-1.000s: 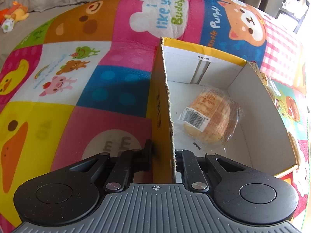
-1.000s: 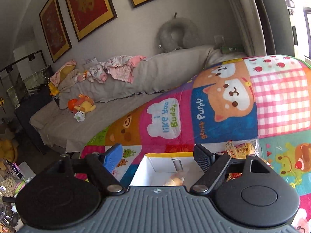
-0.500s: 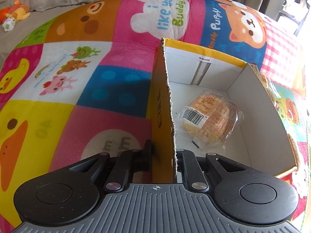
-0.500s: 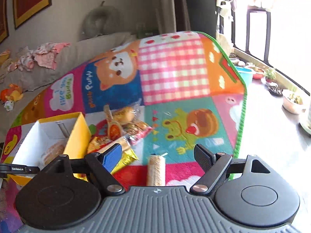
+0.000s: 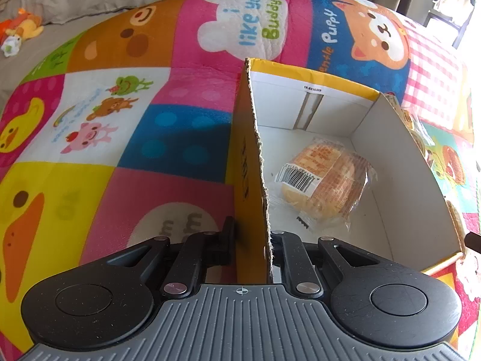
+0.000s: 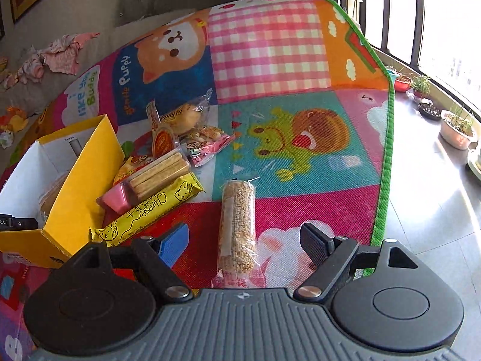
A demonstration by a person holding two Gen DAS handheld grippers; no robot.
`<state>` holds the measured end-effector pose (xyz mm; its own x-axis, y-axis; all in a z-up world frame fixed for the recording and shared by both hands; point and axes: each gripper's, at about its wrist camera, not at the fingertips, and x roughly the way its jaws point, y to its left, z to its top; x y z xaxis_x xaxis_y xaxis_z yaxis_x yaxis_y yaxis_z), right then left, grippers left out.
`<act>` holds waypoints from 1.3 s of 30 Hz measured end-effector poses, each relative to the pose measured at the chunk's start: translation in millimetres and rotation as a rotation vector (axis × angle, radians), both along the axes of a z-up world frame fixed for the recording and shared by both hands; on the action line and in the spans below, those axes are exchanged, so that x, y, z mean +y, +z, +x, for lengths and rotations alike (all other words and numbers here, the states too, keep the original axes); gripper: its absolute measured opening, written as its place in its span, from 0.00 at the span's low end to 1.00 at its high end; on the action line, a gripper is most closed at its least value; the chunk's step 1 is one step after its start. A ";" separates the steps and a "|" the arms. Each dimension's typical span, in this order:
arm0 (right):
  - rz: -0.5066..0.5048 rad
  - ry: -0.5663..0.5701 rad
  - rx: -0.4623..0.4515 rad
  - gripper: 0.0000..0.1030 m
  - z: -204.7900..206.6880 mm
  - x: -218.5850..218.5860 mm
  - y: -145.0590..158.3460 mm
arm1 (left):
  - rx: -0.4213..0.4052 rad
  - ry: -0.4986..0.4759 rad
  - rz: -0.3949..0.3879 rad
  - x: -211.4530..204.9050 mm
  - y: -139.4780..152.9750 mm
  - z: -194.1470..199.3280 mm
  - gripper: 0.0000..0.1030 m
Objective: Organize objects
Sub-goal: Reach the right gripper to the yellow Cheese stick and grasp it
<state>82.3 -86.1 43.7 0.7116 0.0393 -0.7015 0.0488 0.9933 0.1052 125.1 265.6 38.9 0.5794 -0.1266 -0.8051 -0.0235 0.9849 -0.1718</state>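
Observation:
My left gripper (image 5: 254,234) is shut on the near left wall of the yellow cardboard box (image 5: 246,162), one finger outside and one inside. A wrapped bun (image 5: 327,183) lies on the box floor. The box also shows at the left of the right wrist view (image 6: 81,186). My right gripper (image 6: 240,240) is open and empty, low over the mat, with a wrapped puffed-grain bar (image 6: 237,225) lying lengthwise between its fingers. A pile of snacks lies beside the box: a yellow Cheese packet (image 6: 150,210), a biscuit-stick pack (image 6: 159,174) and a pink cup (image 6: 115,200).
Everything sits on a colourful cartoon play mat (image 6: 270,60). Its green right edge (image 6: 384,156) borders a shiny floor with potted plants (image 6: 457,126) by the window. A grey sofa with soft toys (image 5: 24,27) and clothes lies behind.
My right gripper has swung right and down from the sofa view to the mat, ending low over the grain bar. My left gripper has kept its hold on the box wall.

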 end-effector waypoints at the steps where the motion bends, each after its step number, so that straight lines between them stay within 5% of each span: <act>1: 0.013 0.005 0.004 0.79 1.5 2.9 -1.1 | 0.001 -0.002 0.002 -0.1 0.1 0.3 0.13; 10: 0.129 0.110 0.019 0.79 24.2 50.1 1.9 | -0.008 -0.013 0.008 0.3 -0.2 -0.1 0.13; 18: 0.166 0.091 0.108 0.79 61.0 67.6 -12.7 | -0.015 -0.020 -0.011 3.0 -0.8 -0.5 0.15; 26: -0.067 0.060 0.093 0.74 26.3 50.1 -14.7 | -0.023 -0.012 -0.002 1.0 -0.9 0.6 0.15; 34: 0.234 0.073 0.085 0.68 40.6 39.3 -1.7 | -0.024 -0.016 -0.009 3.0 -1.2 1.0 0.14; 39: 0.175 0.056 0.128 0.62 66.1 63.9 -15.9 | -0.023 -0.017 -0.017 4.0 -1.4 1.0 0.15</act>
